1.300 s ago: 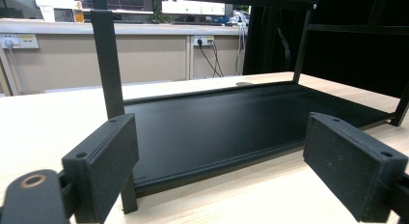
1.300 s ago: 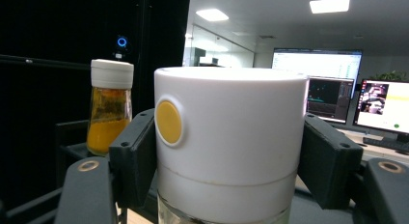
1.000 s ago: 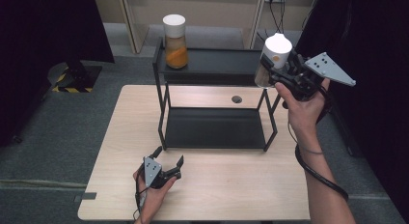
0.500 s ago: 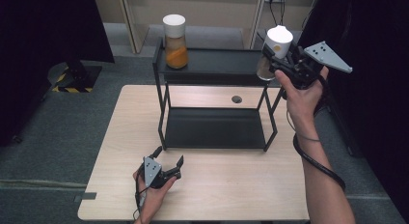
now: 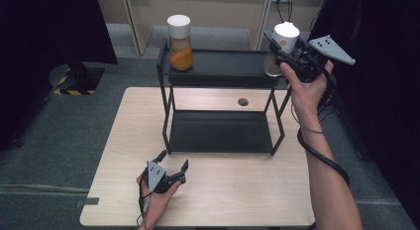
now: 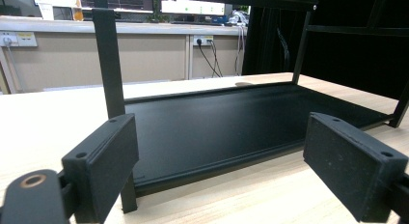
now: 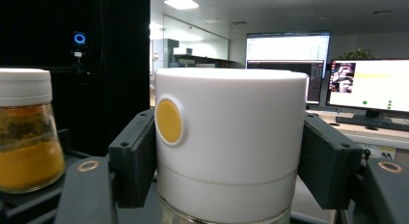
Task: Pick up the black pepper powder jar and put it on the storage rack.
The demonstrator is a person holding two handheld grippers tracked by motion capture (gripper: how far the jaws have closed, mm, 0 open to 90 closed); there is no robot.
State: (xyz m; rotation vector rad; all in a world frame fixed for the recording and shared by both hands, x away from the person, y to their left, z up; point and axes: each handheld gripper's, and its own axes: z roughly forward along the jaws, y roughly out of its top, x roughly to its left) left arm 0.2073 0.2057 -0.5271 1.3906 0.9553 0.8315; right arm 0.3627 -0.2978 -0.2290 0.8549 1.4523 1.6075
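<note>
**A Jar Held Up by the Top Shelf**

The right gripper (image 5: 282, 49) is clamped on a glass jar with a tall white lid (image 5: 281, 44). Its two black jaws press on both sides of the lid, as the right gripper view shows close up (image 7: 231, 151). The lid has a round yellow dot (image 7: 168, 120) on its side. The jar is held upright at the right end of the top shelf of a black metal rack with two shelves (image 5: 218, 66). From the high view, you cannot tell if the jar's bottom touches the shelf or hangs just above it.

A second glass jar with a white lid and orange powder inside (image 5: 180, 41) stands on the left end of the same top shelf, well apart from the held jar. In the right gripper view it sits off to the left (image 7: 26, 132).

The rack stands on a light wooden table (image 5: 129, 121). Its bottom shelf (image 6: 231, 122) is flat and black.

The left gripper (image 5: 173, 163) rests low on the table near the front edge, in the person's left hand (image 5: 157, 198). Its jaws are wide apart, with nothing between them. It points at the bottom shelf.
</note>
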